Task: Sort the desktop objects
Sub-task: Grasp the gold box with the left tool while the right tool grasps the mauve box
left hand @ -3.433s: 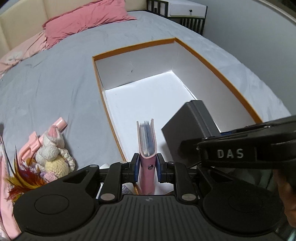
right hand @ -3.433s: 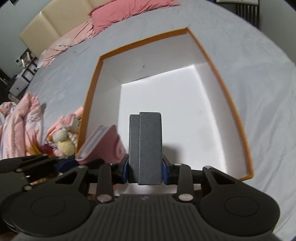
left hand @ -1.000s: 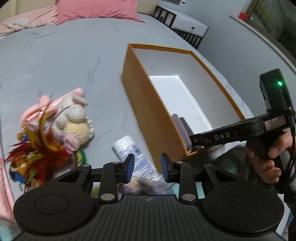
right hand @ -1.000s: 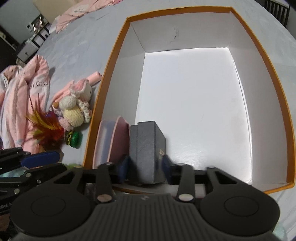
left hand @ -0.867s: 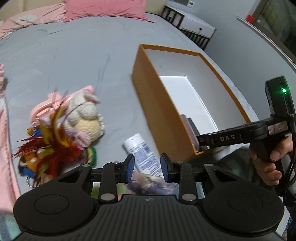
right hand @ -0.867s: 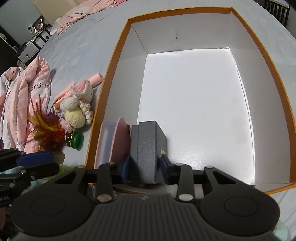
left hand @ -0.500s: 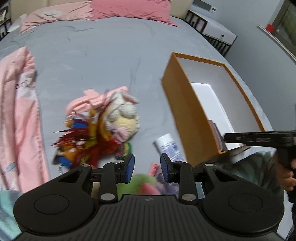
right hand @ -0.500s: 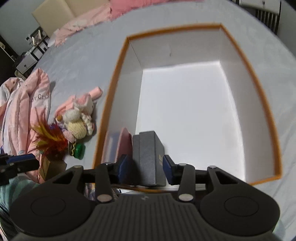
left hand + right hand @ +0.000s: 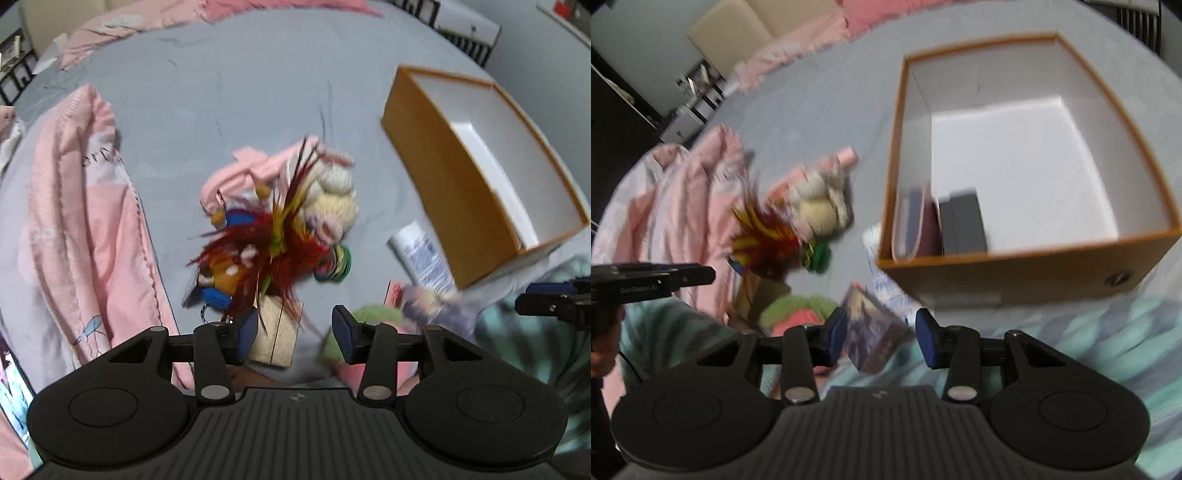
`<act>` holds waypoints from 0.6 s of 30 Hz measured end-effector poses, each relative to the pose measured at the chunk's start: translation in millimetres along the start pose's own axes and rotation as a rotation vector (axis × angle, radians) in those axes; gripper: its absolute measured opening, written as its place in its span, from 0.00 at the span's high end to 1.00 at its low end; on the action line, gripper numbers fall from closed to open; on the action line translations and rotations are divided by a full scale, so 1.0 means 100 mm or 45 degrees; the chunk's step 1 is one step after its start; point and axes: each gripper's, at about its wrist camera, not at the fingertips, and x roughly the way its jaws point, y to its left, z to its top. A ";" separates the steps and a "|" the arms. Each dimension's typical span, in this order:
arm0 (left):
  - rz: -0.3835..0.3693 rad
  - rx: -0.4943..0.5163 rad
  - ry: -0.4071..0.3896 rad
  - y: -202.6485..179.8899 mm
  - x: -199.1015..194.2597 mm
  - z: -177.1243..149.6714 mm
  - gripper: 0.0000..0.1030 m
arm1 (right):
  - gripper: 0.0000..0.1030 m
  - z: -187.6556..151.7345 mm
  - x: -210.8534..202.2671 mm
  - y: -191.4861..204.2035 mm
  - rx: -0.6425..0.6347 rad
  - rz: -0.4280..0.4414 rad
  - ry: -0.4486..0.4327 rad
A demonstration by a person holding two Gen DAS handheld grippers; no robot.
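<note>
Sorting has only begun, going by what sits in the orange box (image 9: 1027, 273) and what lies outside it. Two things are inside, up ahead of the right gripper (image 9: 880, 338) and a bit to its right: a pink wallet (image 9: 916, 229) leaning on the left wall, and a dark gray case (image 9: 962, 225) standing just beside it, touching or nearly so. The rest of the box floor is bare.

Lots is left on the gray bed. Ahead of the left gripper (image 9: 294, 334) is a pile: a red feather toy (image 9: 266, 254), a cream stuffed toy (image 9: 332, 203), a green ring thing (image 9: 338, 264) and a pink flat thing (image 9: 255, 166) under them. A tan little box (image 9: 277, 341) sits low between the left gripper's fingers, close to the left one. A white tube (image 9: 421, 254) lies ahead and to the right, near the orange box's side.

Both grippers are wide apart and hold nothing. A purple picture box (image 9: 873, 328) sits between the right gripper's fingers, near the left one, but they are not squeezing it. A green and pink soft thing (image 9: 798, 314) is just left of it. I think the purple box and the tan box get picked next. Both pictures are blurry.
</note>
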 end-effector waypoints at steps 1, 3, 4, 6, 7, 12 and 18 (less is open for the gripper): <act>0.004 0.012 0.023 0.00 0.05 -0.01 0.50 | 0.48 -0.01 0.07 0.00 0.009 -0.019 0.018; 0.025 0.063 0.079 -0.01 0.18 -0.02 0.44 | 0.48 -0.02 0.19 0.00 0.000 -0.047 0.034; 0.047 0.076 0.106 -0.01 0.24 -0.03 0.43 | 0.48 -0.02 0.23 0.01 -0.013 -0.056 0.033; 0.088 0.114 0.144 -0.03 0.36 -0.04 0.43 | 0.45 0.01 0.32 0.04 -0.018 -0.070 0.049; 0.096 0.119 0.156 -0.02 0.41 -0.05 0.43 | 0.43 0.02 0.38 0.04 -0.013 -0.069 0.067; 0.089 0.102 0.200 0.04 0.59 -0.06 0.43 | 0.39 0.08 0.63 0.09 -0.052 -0.123 0.181; 0.044 0.051 0.216 0.10 0.69 -0.03 0.43 | 0.36 0.09 0.89 0.04 -0.058 -0.117 0.281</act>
